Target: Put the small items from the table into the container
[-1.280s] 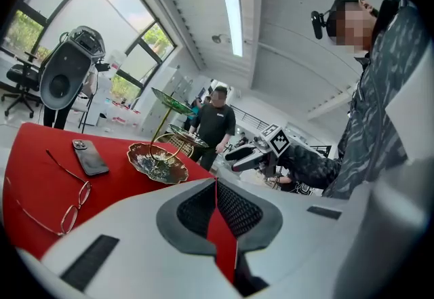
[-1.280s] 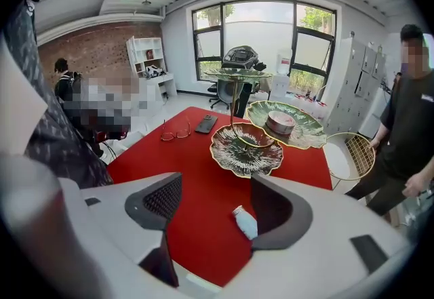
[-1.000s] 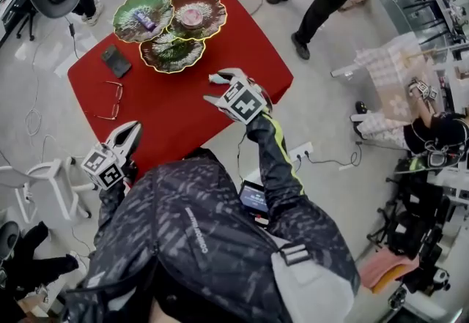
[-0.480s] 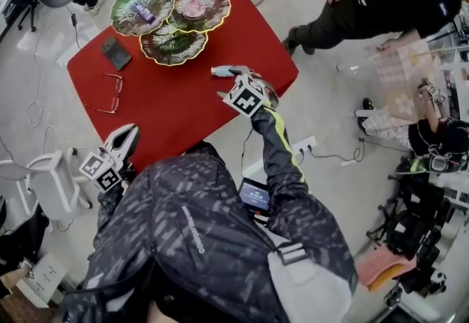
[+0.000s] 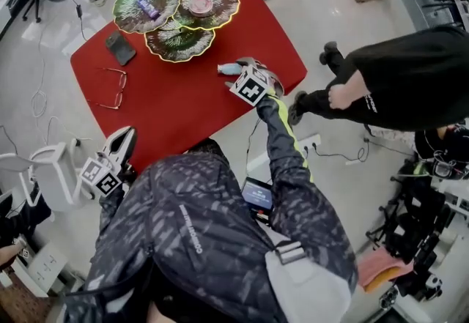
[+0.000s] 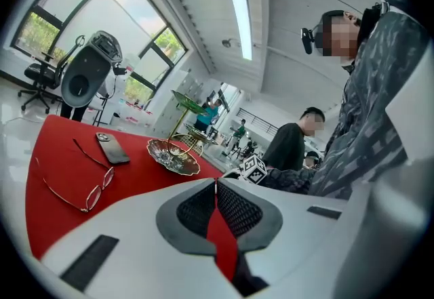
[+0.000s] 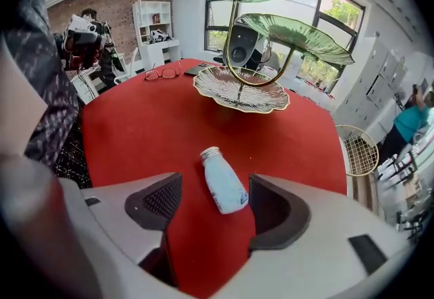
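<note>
While left gripper [image 6: 215, 184] stays pressed together, right gripper [image 7: 215, 182] advanced: jaws spread around lying bottle [image 7: 222, 189] (touching neither).

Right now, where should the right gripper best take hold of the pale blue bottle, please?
Grip the bottle across its wide body, not the narrow neck. It lies on its side, base toward the open right gripper, so advance with one jaw along each long side.
</note>
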{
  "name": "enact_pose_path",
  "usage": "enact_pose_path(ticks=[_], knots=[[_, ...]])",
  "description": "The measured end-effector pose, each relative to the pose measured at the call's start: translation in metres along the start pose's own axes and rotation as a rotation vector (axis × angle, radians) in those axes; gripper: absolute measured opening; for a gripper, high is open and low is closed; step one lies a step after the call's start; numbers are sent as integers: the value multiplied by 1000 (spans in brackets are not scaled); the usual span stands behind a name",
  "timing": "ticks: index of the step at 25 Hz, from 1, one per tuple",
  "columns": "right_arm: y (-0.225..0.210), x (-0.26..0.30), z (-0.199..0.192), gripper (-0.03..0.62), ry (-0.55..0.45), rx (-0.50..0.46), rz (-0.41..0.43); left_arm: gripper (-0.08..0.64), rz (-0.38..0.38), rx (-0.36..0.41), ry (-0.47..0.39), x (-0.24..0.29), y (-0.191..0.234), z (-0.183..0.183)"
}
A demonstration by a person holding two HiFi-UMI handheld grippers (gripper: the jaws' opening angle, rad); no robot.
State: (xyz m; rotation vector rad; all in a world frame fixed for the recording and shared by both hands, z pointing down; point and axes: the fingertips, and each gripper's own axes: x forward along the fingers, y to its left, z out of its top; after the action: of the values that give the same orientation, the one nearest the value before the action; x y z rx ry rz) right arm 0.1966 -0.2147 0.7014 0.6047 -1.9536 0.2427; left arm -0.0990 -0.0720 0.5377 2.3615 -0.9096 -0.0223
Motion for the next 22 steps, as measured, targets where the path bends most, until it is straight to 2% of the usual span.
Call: enact_pose_path(ticks=[5, 15, 19, 22], knots=[[-6, 16, -10, 313, 21, 24, 56, 12, 14, -7, 8, -4, 1, -2], [-6, 28, -5, 313, -11, 61, 142, 12, 25, -12, 21, -8, 1, -5], [-2, 34, -14, 311, 31, 52, 147, 12, 25, -11, 20, -10, 0, -5], [-1, 34, -12, 290, 23, 77, 160, 12, 25, -13, 21, -12, 1, -5]])
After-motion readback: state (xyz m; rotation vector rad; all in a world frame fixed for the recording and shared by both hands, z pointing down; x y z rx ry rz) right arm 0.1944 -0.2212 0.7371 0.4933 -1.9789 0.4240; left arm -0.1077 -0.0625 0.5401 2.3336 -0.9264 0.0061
